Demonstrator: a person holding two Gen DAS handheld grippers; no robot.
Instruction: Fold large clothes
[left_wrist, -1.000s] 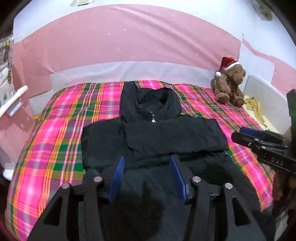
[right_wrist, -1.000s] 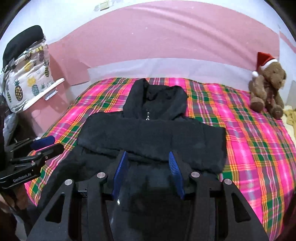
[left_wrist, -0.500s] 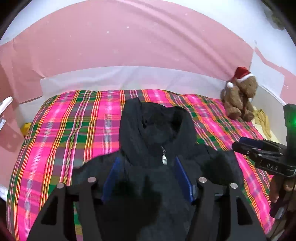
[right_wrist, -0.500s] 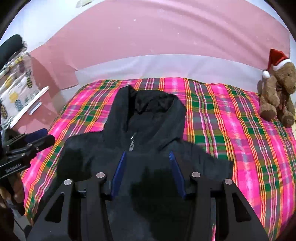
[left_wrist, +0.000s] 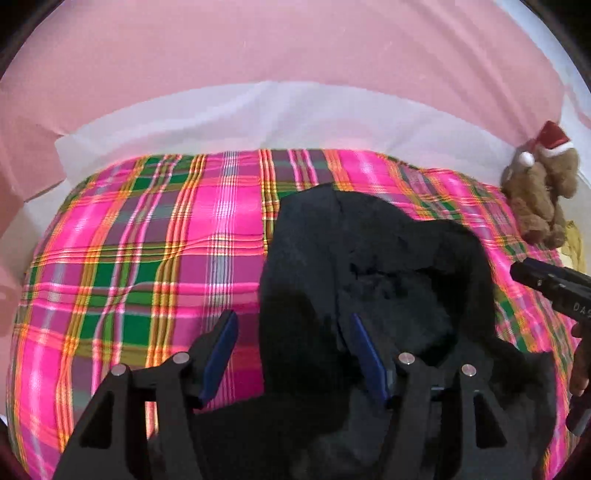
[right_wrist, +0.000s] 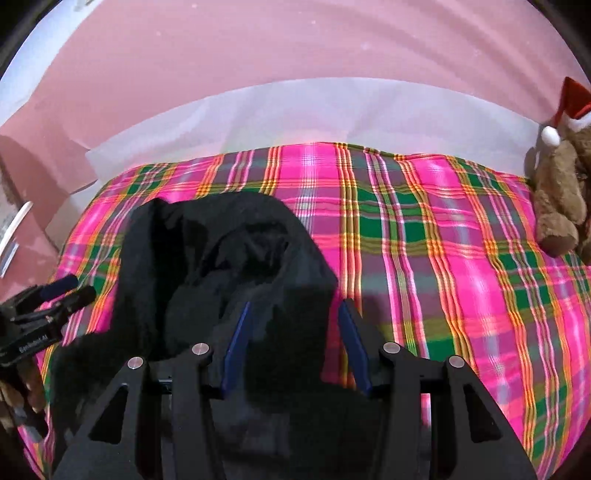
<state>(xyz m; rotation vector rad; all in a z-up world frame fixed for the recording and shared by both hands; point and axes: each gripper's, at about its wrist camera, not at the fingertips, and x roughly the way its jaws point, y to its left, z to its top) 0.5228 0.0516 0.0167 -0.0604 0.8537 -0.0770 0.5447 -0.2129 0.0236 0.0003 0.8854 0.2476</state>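
A black hooded jacket (left_wrist: 369, 280) lies on the plaid bed cover (left_wrist: 147, 258), hood toward the wall. My left gripper (left_wrist: 291, 317) hovers open over the hood's left edge, its left pad above plaid and its right pad above black cloth. In the right wrist view, my right gripper (right_wrist: 295, 304) stands open over the right edge of the hood (right_wrist: 236, 251). Neither gripper's pads press on the cloth. Each gripper shows in the other's view: the right gripper (left_wrist: 554, 288) at the right rim, the left gripper (right_wrist: 48, 306) at the left rim.
A brown teddy bear (left_wrist: 535, 195) in a red Santa hat sits at the bed's far right corner (right_wrist: 561, 192). A pink and white wall runs behind the bed. Bare plaid cover (right_wrist: 461, 258) lies right of the hood and left of it.
Both grippers have travelled forward along the jacket from its lower part to the hood, and sunk a little. The left jaws stand wider than a second ago.
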